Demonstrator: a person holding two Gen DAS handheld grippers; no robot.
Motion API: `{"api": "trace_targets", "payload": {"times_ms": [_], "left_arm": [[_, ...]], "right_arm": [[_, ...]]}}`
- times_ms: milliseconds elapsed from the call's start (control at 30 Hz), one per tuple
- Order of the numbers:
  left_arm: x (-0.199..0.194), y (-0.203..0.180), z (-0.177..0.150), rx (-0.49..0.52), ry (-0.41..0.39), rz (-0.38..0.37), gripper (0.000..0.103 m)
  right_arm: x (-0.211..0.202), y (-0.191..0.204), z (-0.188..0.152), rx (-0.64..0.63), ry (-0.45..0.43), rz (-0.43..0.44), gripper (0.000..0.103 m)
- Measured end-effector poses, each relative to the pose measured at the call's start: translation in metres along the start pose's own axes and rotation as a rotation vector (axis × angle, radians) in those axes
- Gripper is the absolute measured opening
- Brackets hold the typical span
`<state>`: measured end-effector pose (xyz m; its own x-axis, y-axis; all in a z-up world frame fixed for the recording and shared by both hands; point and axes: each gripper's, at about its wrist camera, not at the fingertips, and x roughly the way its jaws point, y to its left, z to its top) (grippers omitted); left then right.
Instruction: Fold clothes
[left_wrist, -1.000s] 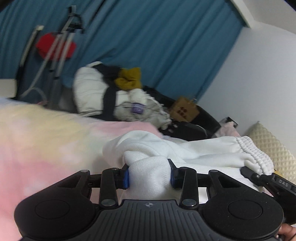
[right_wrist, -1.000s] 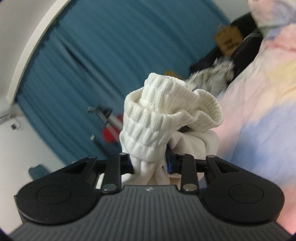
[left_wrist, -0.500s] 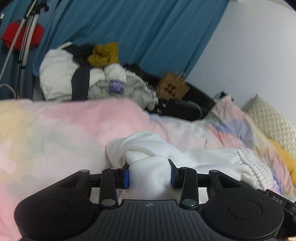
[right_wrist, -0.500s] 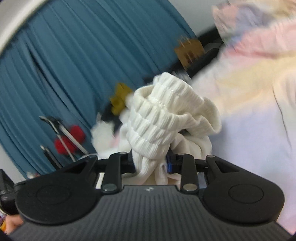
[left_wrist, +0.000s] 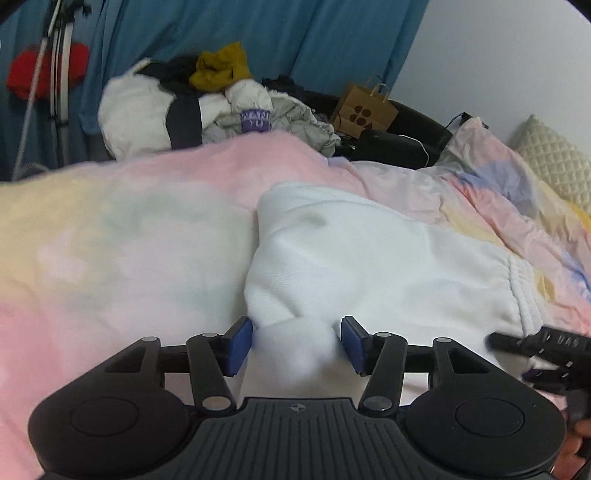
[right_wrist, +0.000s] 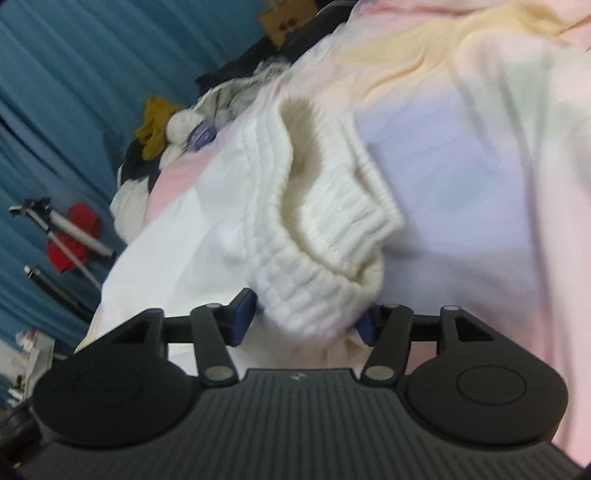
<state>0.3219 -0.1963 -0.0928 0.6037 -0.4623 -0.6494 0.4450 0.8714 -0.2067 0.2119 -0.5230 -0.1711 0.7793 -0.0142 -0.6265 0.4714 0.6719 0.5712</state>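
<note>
A white sweatshirt-like garment (left_wrist: 369, 258) lies on the pastel bedspread (left_wrist: 129, 240). My left gripper (left_wrist: 297, 343) is shut on a bunched fold of its plain fabric, low over the bed. My right gripper (right_wrist: 304, 321) is shut on its ribbed cuff or hem (right_wrist: 317, 236), which opens wide ahead of the jaws. The right gripper's black tip (left_wrist: 535, 343) shows at the right edge of the left wrist view, beside the ribbed edge (left_wrist: 524, 291).
A pile of clothes (left_wrist: 207, 107) and a brown paper bag (left_wrist: 364, 110) sit at the far side of the bed against a blue curtain (left_wrist: 258, 37). A tripod with something red (left_wrist: 44, 74) stands at the left. A quilted pillow (left_wrist: 554, 166) lies at the right.
Both grippers have come down toward the bed with the garment. The garment now lies spread flatter on the bedspread, and the ribbed cuff has loosened from a tight bunch into an open loop.
</note>
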Motion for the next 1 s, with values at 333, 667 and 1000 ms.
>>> {"api": "trace_targets", "payload": {"times_ms": [333,667,1000], "left_arm": [[-0.14,-0.031,-0.013,0.123,-0.126,0.017,0.082],[-0.243,-0.05,-0.051,0.184,-0.23,0.041,0.103],[-0.266,-0.047,-0.081,0.191,-0.276,0.114,0.103]], "right_arm": [[-0.115,0.046,-0.015,-0.246,-0.225,-0.005,0.059],[-0.173,0.07,-0.063,-0.401,-0.333,0.094,0.064],[-0.176,0.095,-0.095,-0.496,-0.362,0.083,0.064]]}}
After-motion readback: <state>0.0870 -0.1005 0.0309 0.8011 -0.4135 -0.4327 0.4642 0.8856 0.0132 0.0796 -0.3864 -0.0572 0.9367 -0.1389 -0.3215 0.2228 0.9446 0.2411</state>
